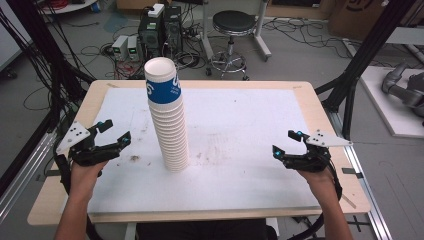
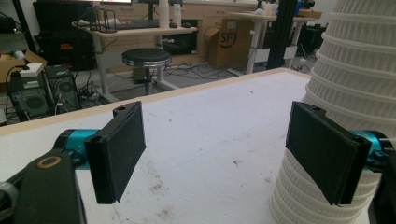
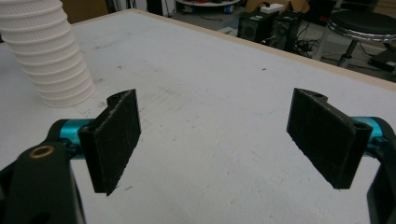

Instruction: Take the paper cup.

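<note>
**Desk:** Walk me through it, biggest thing first.

**Operator:** I've got the table (image 1: 310, 107) with its white mat, a bit stained around the middle. On it stands the stack of paper cups (image 1: 167, 117), upright but leaning slightly, left of centre, the top cup wearing a blue band. It's one tall column; I see no cup standing apart from it anywhere on the mat.

**Desk:** And your tools?

**Operator:** My left gripper (image 1: 114, 133) sits near the left edge of the mat, jaws spread with nothing between them. In the left gripper view the stack (image 2: 355, 70) rises just beyond the right-hand jaw, off to the side rather than in the gap. My right gripper (image 1: 286, 142) is well apart from the cups, over toward the right edge, jaws also apart and empty. From its view the base of the stack (image 3: 53, 60) sits far off at the upper left.

**Desk:** So how far along are we?

**Operator:** By my reading, right at the start. Nothing is gripped, neither tool touches a cup. Everything is left: close in on the stack, take hold, and work the cups.
</note>
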Demonstrator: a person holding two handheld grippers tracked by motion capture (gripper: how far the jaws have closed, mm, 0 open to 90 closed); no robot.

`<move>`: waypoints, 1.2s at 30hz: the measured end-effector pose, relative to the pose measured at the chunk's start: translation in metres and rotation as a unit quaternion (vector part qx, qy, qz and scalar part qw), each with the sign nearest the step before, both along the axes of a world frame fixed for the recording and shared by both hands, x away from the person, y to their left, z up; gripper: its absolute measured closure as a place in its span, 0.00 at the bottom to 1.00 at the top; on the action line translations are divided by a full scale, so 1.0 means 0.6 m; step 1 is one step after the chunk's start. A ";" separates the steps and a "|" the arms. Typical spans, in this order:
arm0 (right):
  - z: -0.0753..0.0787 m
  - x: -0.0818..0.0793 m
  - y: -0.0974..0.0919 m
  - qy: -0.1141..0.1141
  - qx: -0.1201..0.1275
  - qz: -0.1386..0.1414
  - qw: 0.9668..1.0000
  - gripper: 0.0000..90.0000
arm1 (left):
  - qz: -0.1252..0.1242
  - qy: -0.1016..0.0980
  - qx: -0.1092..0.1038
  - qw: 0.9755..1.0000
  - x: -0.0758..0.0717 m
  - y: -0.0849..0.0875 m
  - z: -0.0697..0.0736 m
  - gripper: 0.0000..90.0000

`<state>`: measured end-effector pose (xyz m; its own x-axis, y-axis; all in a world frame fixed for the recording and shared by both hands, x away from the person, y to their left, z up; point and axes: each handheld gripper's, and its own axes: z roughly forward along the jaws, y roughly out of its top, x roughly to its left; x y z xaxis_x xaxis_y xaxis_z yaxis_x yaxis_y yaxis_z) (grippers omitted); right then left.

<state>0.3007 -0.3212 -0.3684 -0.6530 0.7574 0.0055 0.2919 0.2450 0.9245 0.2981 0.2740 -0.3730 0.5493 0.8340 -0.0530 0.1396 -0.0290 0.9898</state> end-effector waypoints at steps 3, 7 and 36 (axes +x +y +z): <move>0.001 0.001 -0.003 0.001 0.005 0.000 1.000 0.20 | 0.002 -0.003 -0.003 1.000 0.002 0.002 0.003 0.22; -0.001 0.000 -0.004 0.005 0.006 -0.002 1.000 0.20 | 0.002 0.001 -0.009 1.000 0.002 0.003 -0.001 0.22; 0.079 0.060 0.225 -0.008 0.022 0.174 0.984 0.20 | -0.029 0.000 -0.020 0.999 -0.006 0.007 0.017 0.22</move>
<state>0.3369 -0.1864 -0.3209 -0.8733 0.4867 0.0212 0.1826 0.2868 0.9404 0.2947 0.2782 -0.3627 0.5964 0.7982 -0.0852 0.1388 0.0020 0.9903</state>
